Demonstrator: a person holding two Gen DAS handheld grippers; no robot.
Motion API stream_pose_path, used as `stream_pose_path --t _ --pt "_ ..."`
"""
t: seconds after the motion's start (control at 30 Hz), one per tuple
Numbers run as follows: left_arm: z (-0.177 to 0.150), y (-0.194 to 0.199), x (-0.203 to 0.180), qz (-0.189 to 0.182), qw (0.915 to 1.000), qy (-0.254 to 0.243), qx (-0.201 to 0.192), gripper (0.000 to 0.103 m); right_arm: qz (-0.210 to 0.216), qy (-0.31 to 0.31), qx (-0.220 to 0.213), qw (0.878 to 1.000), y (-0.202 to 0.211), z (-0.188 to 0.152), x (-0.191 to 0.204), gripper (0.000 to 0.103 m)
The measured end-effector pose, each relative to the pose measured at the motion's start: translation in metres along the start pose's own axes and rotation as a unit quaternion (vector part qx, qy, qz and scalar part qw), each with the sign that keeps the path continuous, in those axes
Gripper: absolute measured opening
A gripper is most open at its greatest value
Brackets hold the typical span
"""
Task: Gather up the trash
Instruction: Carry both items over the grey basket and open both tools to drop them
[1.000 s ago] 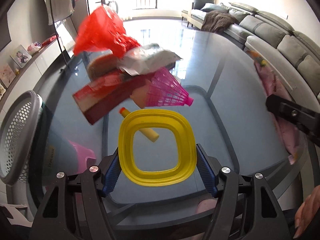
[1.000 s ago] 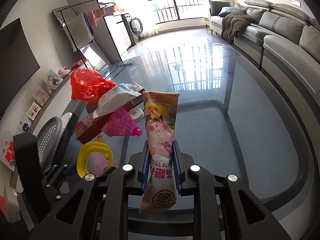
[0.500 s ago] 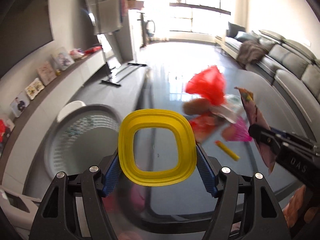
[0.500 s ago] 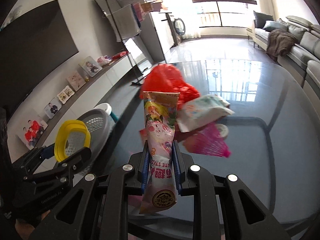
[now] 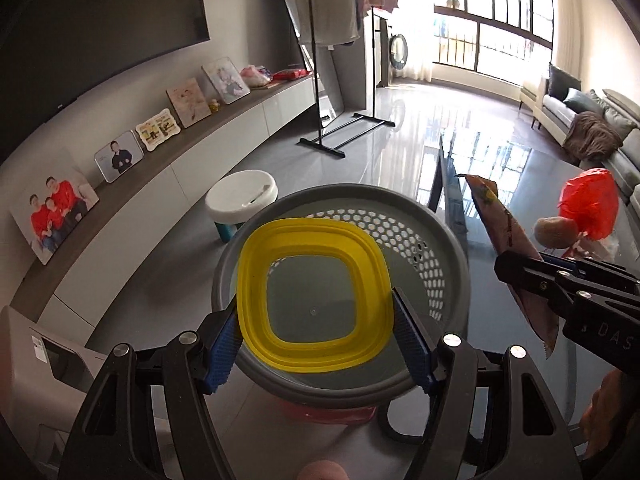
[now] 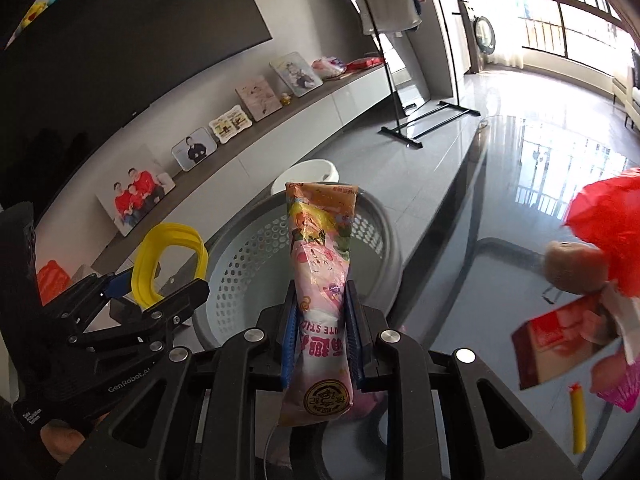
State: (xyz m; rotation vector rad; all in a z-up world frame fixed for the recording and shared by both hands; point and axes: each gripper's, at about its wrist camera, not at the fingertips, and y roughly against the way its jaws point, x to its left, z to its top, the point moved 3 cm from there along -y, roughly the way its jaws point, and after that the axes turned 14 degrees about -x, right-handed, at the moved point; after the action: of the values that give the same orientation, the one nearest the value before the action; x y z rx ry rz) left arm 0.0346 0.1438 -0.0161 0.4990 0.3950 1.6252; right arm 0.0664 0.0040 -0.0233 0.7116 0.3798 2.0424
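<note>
Left tongs clamped on yellow lid, held right over the grey basket. Right tongs clamped on pink snack wrapper, also near the basket; red bag further right on desk.

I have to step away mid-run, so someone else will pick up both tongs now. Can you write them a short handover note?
Left tongs: shut on the yellow lid, held over the open grey basket.
Right tongs: shut on the pink snack wrapper, upright, close to the basket's table side.
On the glass table: red plastic bag, red box, yellow stick, a pink netted item and a brown round thing.
Done: both pieces picked up and brought to the basket.
Left: release both into it, then fetch the table items. No trash visible inside yet.
</note>
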Motion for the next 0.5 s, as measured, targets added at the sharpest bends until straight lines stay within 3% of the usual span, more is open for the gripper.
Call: stream_pose_path --t 0.2,0.4,0.5 --pt "-0.009 -0.026 0.014 0.009 0.9998 0.011 0.013 0.068 0.019 0.011 0.037 0.999 -0.05 -0.002 0.012 0.021" --pt "-0.015 -0.047 0.021 0.009 0.9994 0.021 0.025 0.068 0.021 0.012 0.046 0.999 -0.068 -0.007 0.005 0.021" --pt "-0.017 -0.05 0.023 0.012 0.9993 0.025 0.024 0.076 0.019 0.012 0.041 0.999 -0.068 -0.007 0.003 0.03"
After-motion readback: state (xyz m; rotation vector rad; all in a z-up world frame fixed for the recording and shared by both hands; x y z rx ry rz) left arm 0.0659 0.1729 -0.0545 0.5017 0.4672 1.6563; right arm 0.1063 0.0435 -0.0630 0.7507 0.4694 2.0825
